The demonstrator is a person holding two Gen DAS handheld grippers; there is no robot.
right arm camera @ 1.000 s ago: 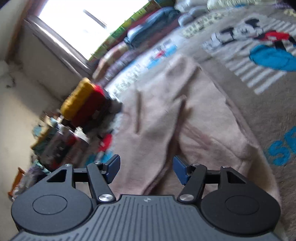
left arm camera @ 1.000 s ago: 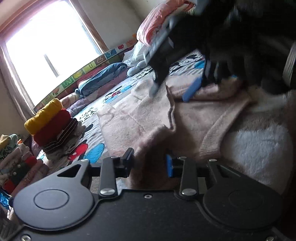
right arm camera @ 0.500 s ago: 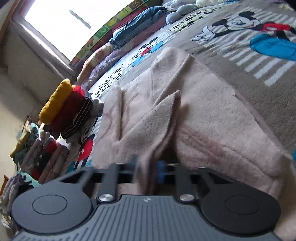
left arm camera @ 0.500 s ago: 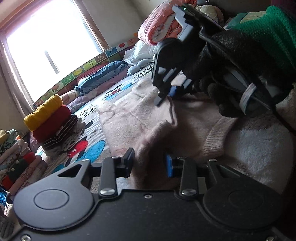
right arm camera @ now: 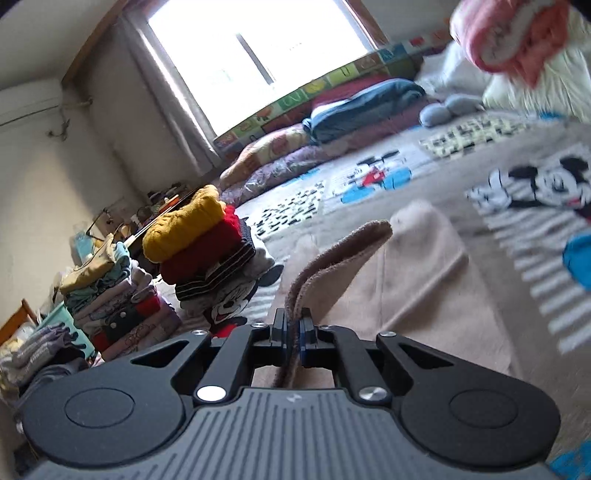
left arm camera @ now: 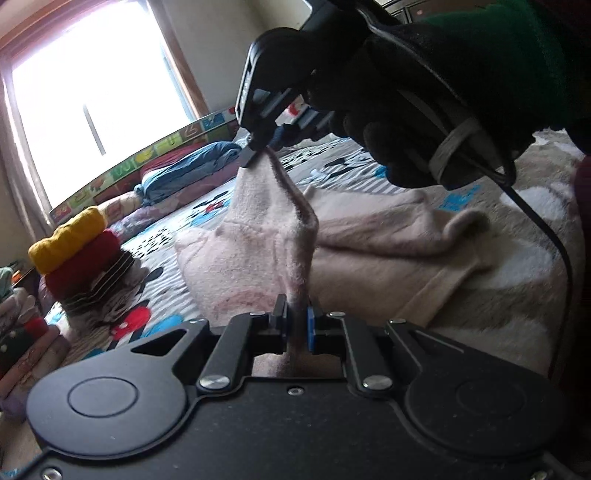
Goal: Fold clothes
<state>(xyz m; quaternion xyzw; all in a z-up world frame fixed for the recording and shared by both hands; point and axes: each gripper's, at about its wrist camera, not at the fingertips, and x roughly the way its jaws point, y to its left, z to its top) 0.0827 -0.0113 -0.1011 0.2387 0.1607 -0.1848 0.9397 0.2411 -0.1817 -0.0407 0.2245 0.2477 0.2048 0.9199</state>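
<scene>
A fuzzy pink garment (left arm camera: 369, 236) lies spread on the cartoon-print bed cover (left arm camera: 332, 166). My left gripper (left arm camera: 295, 326) is shut on its near edge. My right gripper (left arm camera: 264, 149), held by a black-gloved hand, is shut on another part of the same edge and lifts it into a peak above the bed. In the right wrist view the right gripper (right arm camera: 293, 330) pinches a doubled fold of the pink garment (right arm camera: 417, 266), which rises ahead of the fingers.
A stack of folded clothes (left arm camera: 79, 258) topped yellow and red stands to the left, also in the right wrist view (right arm camera: 201, 243). More folded piles (right arm camera: 118, 306) sit beyond it. Pillows and a blue bundle (right arm camera: 362, 107) lie under the window. A pink rolled blanket (right arm camera: 513, 33) hangs top right.
Both grippers have shut on the pink garment's edge. The right gripper has risen, pulling the fabric up off the bed into a peak.
</scene>
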